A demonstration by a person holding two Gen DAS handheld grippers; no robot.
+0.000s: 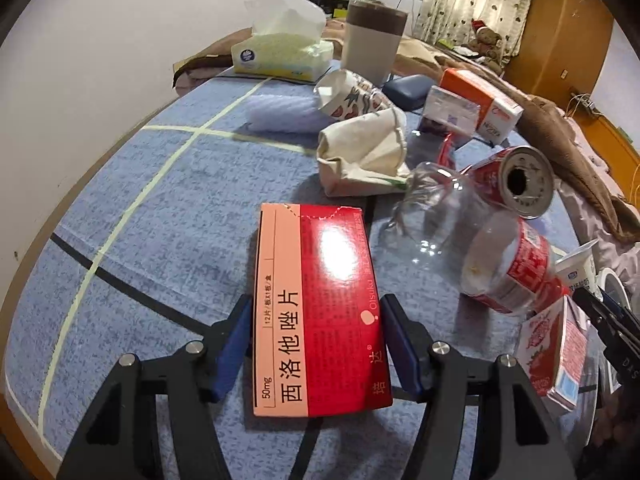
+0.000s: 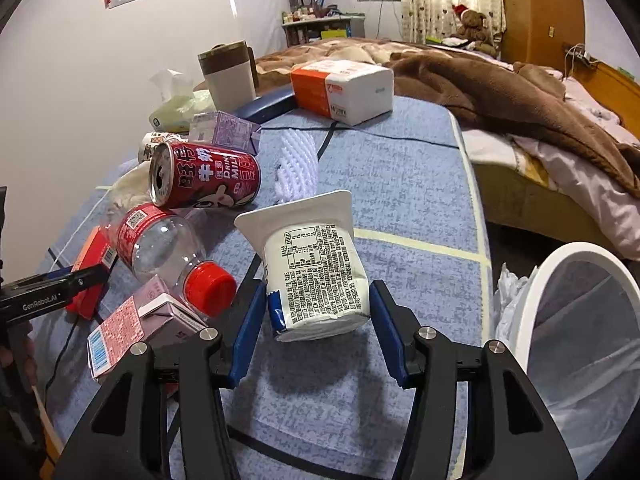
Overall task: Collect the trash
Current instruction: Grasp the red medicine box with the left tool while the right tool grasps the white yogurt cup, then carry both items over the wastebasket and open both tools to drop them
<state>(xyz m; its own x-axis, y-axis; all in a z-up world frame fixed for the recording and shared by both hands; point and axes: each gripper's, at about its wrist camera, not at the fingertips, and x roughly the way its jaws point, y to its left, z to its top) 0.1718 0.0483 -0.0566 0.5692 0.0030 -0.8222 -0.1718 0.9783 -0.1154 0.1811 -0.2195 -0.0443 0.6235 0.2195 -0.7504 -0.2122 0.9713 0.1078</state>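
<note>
My left gripper (image 1: pixel 316 344) is shut on a red and pink medicine box (image 1: pixel 316 304), its pads against both long sides, just above the blue table mat (image 1: pixel 160 216). My right gripper (image 2: pixel 316 320) is shut on a white yogurt cup (image 2: pixel 314 272), held tilted above the mat (image 2: pixel 400 200). A white-rimmed trash bin with a clear liner (image 2: pixel 580 320) stands off the table's right edge. Lying on the mat are a red drink can (image 2: pixel 204 176), a clear bottle with a red cap (image 2: pixel 168 252), a small pink carton (image 2: pixel 136 324) and a crumpled paper bag (image 1: pixel 360 156).
At the table's far end stand a tissue box (image 1: pixel 280 52), a grey tumbler (image 1: pixel 374 40), an orange-white tissue pack (image 2: pixel 344 84) and a dark case (image 1: pixel 404 90). A bed with a brown blanket (image 2: pixel 500 92) lies beyond the table. White foam netting (image 2: pixel 298 164) lies mid-table.
</note>
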